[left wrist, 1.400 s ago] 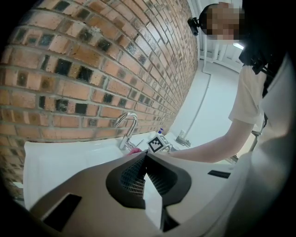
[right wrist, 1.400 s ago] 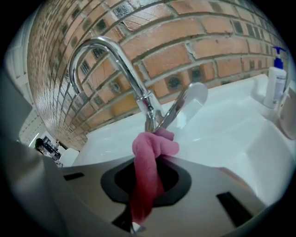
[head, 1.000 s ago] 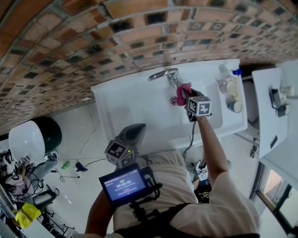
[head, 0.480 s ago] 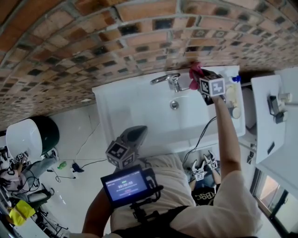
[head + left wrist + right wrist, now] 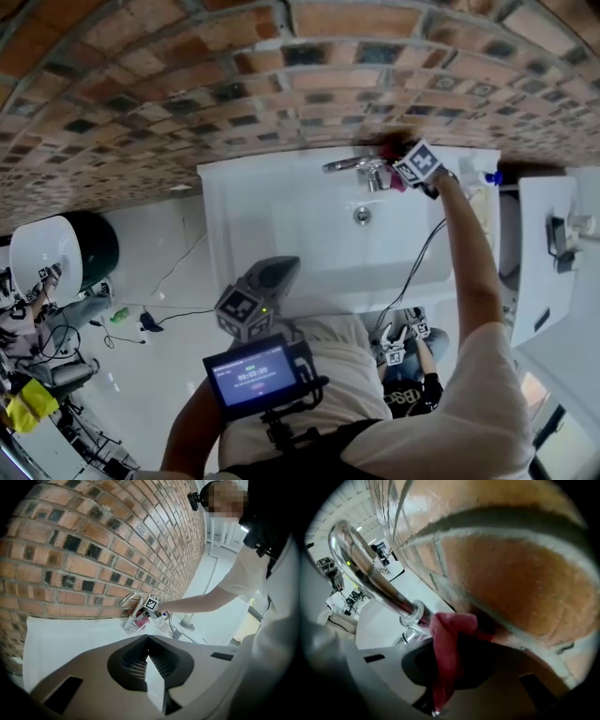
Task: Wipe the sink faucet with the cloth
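The chrome faucet (image 5: 354, 165) stands at the back of the white sink (image 5: 281, 211), against the brick wall. My right gripper (image 5: 401, 174) is just to its right, shut on a pink-red cloth (image 5: 391, 153). In the right gripper view the cloth (image 5: 449, 639) hangs between the jaws and presses on the faucet's base (image 5: 411, 613), under the curved spout (image 5: 358, 573). My left gripper (image 5: 269, 275) is held back over the sink's front edge, shut with nothing in it. In the left gripper view the faucet (image 5: 132, 603) and the cloth (image 5: 140, 618) show far ahead of that gripper (image 5: 151, 679).
Bottles and jars (image 5: 483, 187) stand on the sink's right end. A white counter (image 5: 548, 281) with a small device lies further right. A cable (image 5: 417, 267) hangs from my right gripper across the basin. The drain (image 5: 362, 215) is mid-basin. A round bin (image 5: 56, 267) sits on the floor at left.
My right gripper has carried the cloth from above the drain back to the faucet's base at the wall. The left gripper has stayed put.
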`<state>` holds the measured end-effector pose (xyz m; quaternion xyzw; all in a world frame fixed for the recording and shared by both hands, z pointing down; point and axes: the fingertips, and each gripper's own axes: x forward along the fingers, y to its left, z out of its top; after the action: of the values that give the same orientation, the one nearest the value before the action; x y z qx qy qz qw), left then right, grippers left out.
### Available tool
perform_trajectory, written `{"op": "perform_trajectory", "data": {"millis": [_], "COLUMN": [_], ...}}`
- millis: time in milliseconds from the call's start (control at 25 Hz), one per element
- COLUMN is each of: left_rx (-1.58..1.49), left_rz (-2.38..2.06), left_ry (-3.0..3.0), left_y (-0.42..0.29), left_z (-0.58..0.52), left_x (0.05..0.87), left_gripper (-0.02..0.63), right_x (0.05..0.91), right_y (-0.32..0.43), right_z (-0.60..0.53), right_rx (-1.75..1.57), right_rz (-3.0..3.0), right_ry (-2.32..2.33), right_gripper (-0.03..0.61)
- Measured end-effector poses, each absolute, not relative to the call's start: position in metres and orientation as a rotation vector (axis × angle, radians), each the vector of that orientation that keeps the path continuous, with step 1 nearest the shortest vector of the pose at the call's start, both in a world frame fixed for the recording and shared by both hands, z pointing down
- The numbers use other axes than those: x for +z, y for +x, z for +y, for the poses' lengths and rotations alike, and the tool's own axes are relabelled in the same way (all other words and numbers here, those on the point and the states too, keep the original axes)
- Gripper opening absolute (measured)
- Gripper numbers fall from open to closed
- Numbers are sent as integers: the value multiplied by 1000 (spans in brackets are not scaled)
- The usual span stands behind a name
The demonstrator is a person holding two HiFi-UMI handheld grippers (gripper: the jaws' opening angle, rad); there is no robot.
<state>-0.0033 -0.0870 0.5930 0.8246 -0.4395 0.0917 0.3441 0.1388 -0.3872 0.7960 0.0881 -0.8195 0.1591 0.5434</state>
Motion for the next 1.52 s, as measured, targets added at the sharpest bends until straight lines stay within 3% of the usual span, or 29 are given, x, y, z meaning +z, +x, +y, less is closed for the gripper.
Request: {"op": "perform_trajectory", "data": {"millis": [480, 1520], "left_rx": [243, 160], "left_rz": [-1162, -1103], "left_ry": [2118, 2174], "left_y": [-15, 6], "left_z": [-83, -85], "left_x": [601, 588], "left_gripper": [-6, -6], "right_x": [827, 615], "right_y": [141, 100], "right_z": [-353, -340], "right_rx": [267, -285], "right_rz": [-1863, -2217], "right_ry": [2, 267], "right_gripper": [61, 61]}}
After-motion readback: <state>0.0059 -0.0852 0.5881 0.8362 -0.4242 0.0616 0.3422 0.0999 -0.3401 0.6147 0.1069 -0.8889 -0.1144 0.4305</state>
